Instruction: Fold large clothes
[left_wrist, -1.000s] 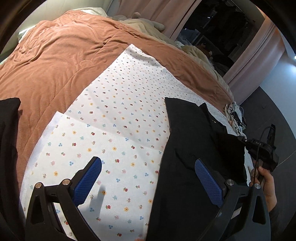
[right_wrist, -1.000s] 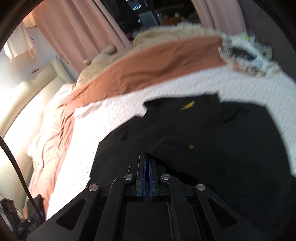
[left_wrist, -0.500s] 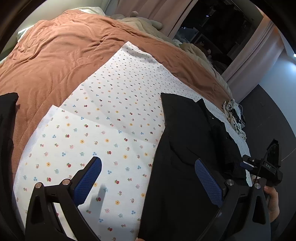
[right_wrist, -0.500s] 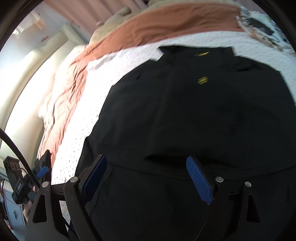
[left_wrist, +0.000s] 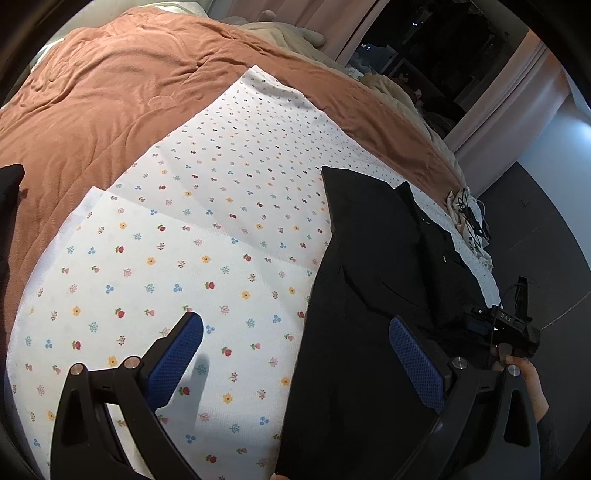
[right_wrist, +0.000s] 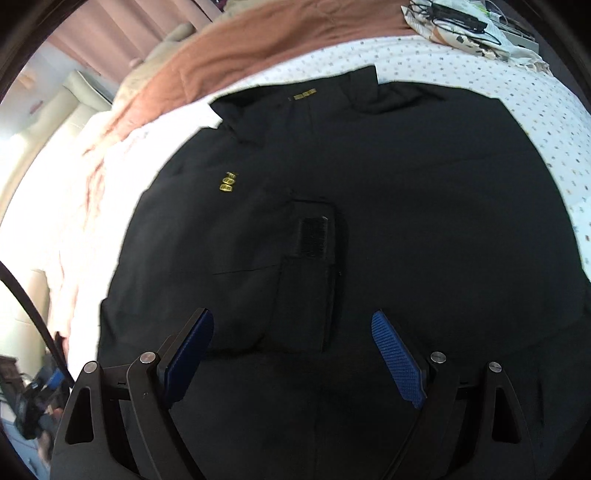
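A large black jacket (right_wrist: 406, 177) lies spread on the flowered white sheet (left_wrist: 207, 229), collar at the far side. One sleeve with a velcro cuff (right_wrist: 314, 236) is folded across its middle. My right gripper (right_wrist: 291, 321) hovers open low over the jacket's near part, below the cuff, nothing between its blue pads. In the left wrist view the jacket (left_wrist: 369, 295) covers the right side. My left gripper (left_wrist: 295, 326) is open above the jacket's left edge, one finger over the sheet, one over the black cloth. A hand holds the right gripper (left_wrist: 498, 325) at the jacket's far right.
A rust-brown blanket (left_wrist: 110, 92) covers the bed beyond the sheet. A beige blanket (left_wrist: 280, 33) and pink curtains (left_wrist: 517, 92) lie behind. A bundle of cables on cloth (right_wrist: 461, 22) sits at the bed's corner. Another black cloth (left_wrist: 9, 192) shows at the left edge.
My right gripper was shut on the black fabric; it opened, let it go and came down closer over the jacket. The sleeve now lies folded across the middle. My left gripper sank slightly.
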